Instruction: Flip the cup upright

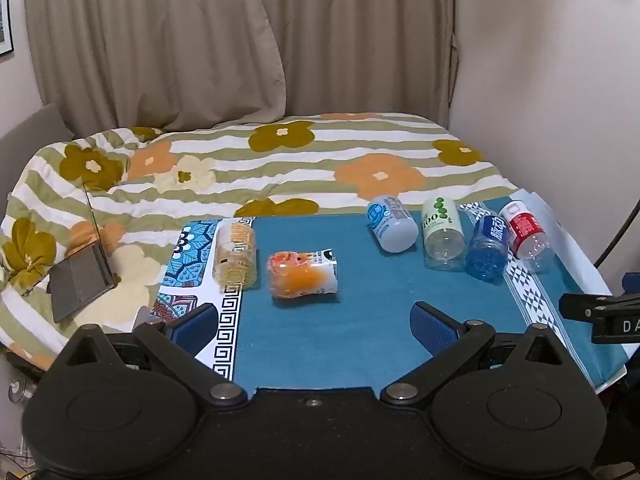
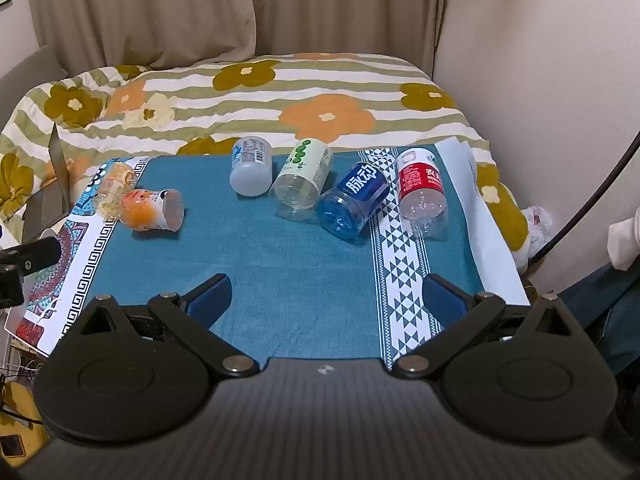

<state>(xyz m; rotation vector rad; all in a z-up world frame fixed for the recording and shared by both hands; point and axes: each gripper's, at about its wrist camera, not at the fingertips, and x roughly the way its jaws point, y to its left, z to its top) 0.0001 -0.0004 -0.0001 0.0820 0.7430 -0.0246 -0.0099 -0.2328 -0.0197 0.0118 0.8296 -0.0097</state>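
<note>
Several plastic cups lie on their sides on a blue tablecloth. An orange cup and a yellow-patterned cup lie at the left; they also show in the right wrist view, orange and yellow. A pale blue cup, a green-dotted cup, a dark blue cup and a red-labelled cup lie at the back right. My left gripper is open and empty, short of the orange cup. My right gripper is open and empty, short of the dark blue cup.
A bed with a flowered quilt lies behind the table. A laptop stands on the quilt at the left. Curtains and a wall are behind. A black cable hangs at the right.
</note>
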